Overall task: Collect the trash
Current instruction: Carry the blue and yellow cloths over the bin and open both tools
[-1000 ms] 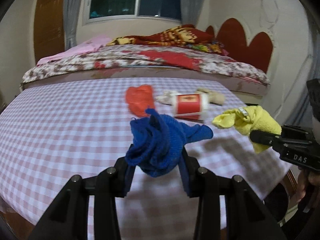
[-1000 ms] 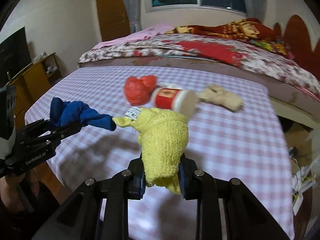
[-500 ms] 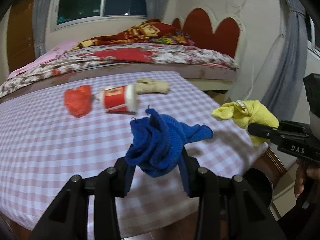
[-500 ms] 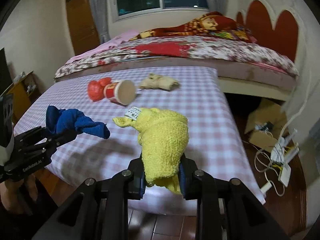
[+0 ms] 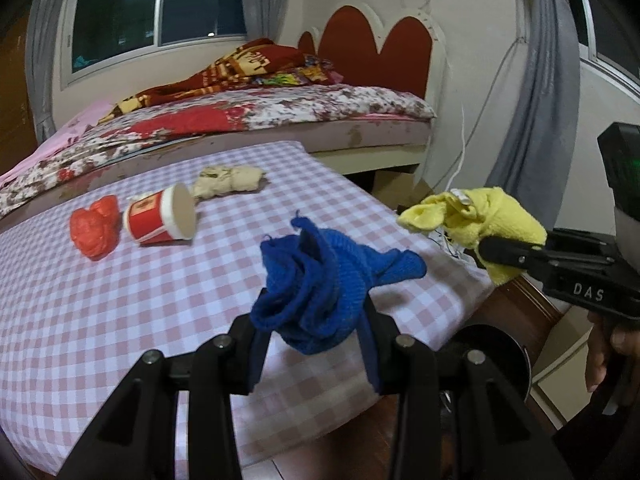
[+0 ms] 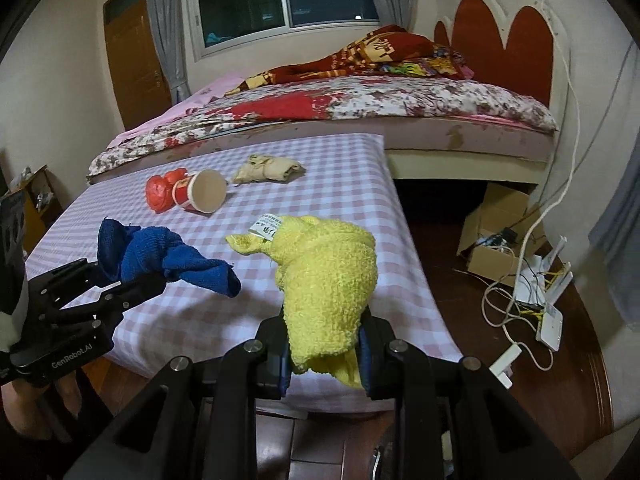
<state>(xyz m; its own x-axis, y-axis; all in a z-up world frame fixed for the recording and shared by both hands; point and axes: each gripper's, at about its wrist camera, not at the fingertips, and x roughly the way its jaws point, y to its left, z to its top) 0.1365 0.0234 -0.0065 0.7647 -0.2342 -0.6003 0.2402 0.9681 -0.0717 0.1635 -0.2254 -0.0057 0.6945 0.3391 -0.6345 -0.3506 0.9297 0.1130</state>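
Note:
My left gripper (image 5: 312,344) is shut on a crumpled blue cloth (image 5: 320,284) and holds it above the checked table's right corner; the cloth also shows in the right wrist view (image 6: 160,256). My right gripper (image 6: 324,344) is shut on a yellow cloth (image 6: 328,268), held over the table's edge; it shows at the right of the left wrist view (image 5: 480,220). On the checked tablecloth (image 5: 120,300) lie a red crumpled bag (image 5: 96,232), a tipped red paper cup (image 5: 164,220) and a beige crumpled wad (image 5: 230,180).
A bed (image 6: 360,108) with a floral cover stands behind the table. A dark round bin rim (image 5: 496,356) shows below the table's right corner. A cardboard box (image 6: 496,240), cables and a white power strip (image 6: 548,320) lie on the wooden floor at right.
Both grippers, with their cloths, have swung right and back toward the table's right edge. The cup, bag and wad now sit farther left and farther away. The floor and bin came into view.

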